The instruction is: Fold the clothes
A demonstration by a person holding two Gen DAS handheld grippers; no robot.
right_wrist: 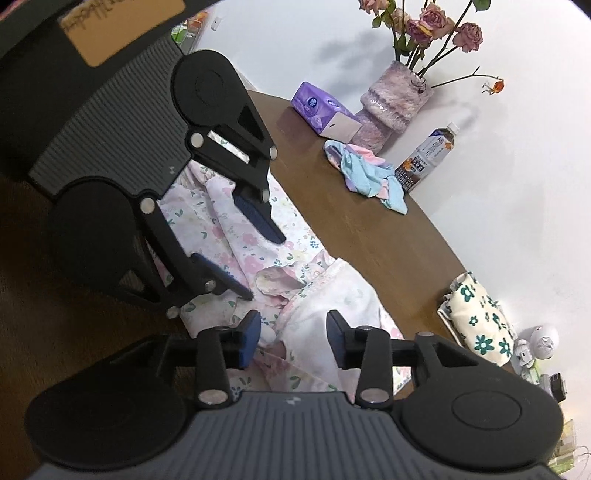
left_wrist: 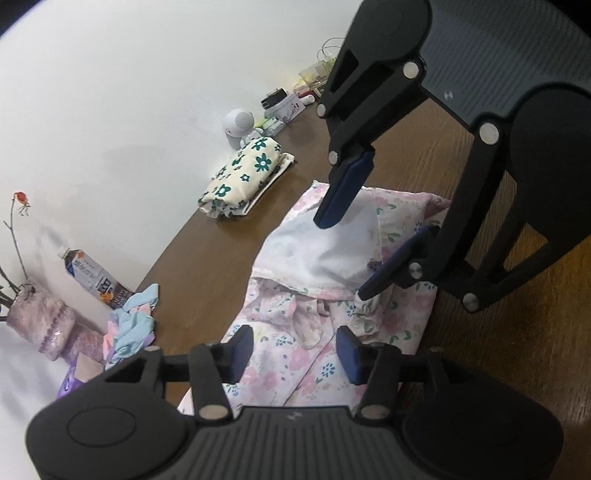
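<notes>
Pink floral garment (left_wrist: 325, 332): lies spread on the brown tabletop (left_wrist: 221, 258), partly folded, a white inner panel (left_wrist: 325, 251) turned up over its middle. In the right wrist view the same garment (right_wrist: 236, 243) runs from under the left gripper to the lower edge.

Left gripper (left_wrist: 295, 350): hangs over the near end of the garment, jaws parted, nothing between the blue pads (left_wrist: 351, 350); cloth shows below the gap. Seen also from the right wrist view (right_wrist: 258, 266), jaws apart above the floral cloth.

Right gripper (left_wrist: 354, 254): hangs over the white panel, jaws parted, no cloth pinched. In its own view (right_wrist: 291, 339) the pads stand either side of the white fold without pressing it.

Folded cream cloth with green flowers (left_wrist: 243, 173): near the wall, apart from the garment.

Crumpled pastel cloth (left_wrist: 133, 325): at the tabletop edge, beside a drink bottle (left_wrist: 92, 277).

Vase (right_wrist: 391, 99) with dried roses (right_wrist: 436, 22), purple tissue box (right_wrist: 321, 107), small white figure (left_wrist: 240, 125): along the wall.
</notes>
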